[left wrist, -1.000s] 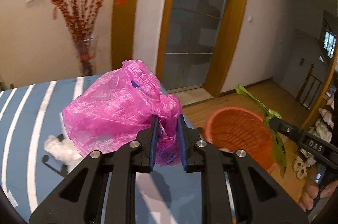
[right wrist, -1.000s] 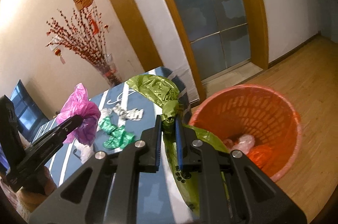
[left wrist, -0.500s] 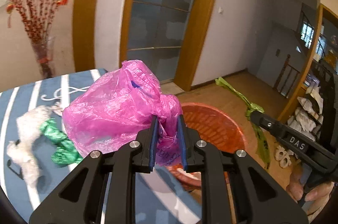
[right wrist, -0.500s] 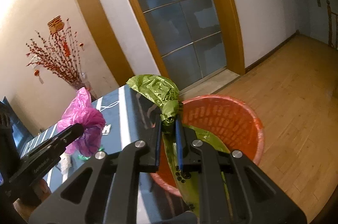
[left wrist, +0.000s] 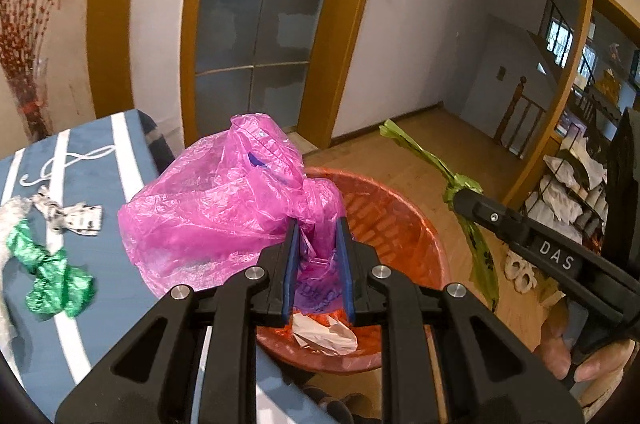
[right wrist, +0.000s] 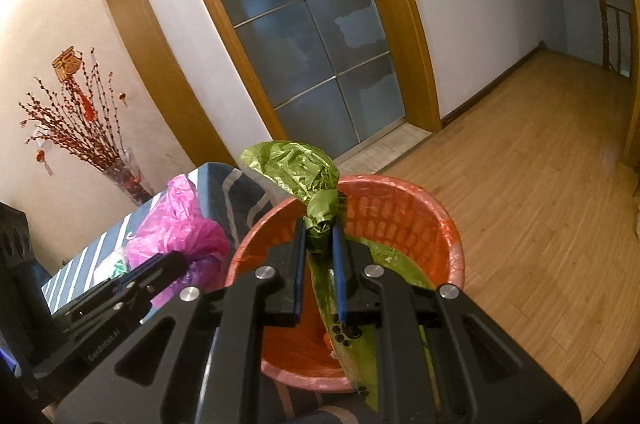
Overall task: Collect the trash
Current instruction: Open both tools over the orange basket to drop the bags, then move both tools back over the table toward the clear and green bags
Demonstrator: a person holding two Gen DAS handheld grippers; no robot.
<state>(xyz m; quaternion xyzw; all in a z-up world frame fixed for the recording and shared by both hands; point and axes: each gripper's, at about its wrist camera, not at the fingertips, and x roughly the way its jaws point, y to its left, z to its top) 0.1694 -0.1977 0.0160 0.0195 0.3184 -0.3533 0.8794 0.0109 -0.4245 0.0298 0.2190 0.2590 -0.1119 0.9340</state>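
My left gripper [left wrist: 316, 228] is shut on a crumpled pink plastic bag [left wrist: 224, 203] and holds it over the near-left rim of the orange trash basket [left wrist: 400, 220]. My right gripper [right wrist: 319, 226] is shut on a green plastic bag [right wrist: 296, 167] that hangs over the basket's [right wrist: 404, 212] opening. The pink bag also shows in the right wrist view [right wrist: 180, 228], and the green bag in the left wrist view [left wrist: 476, 244]. White crumpled trash [left wrist: 324, 332] lies in the basket.
The blue striped table [left wrist: 108, 296] stands left of the basket and carries a green foil scrap [left wrist: 52, 280], a white printed wrapper [left wrist: 76, 220] and white tissue at the left edge. A vase of red branches [right wrist: 120, 167] stands by the wall. Wooden floor [right wrist: 540, 207] lies to the right.
Both grippers have moved right from over the table to above the basket, carrying their bags. The basket now sits directly under both bags.
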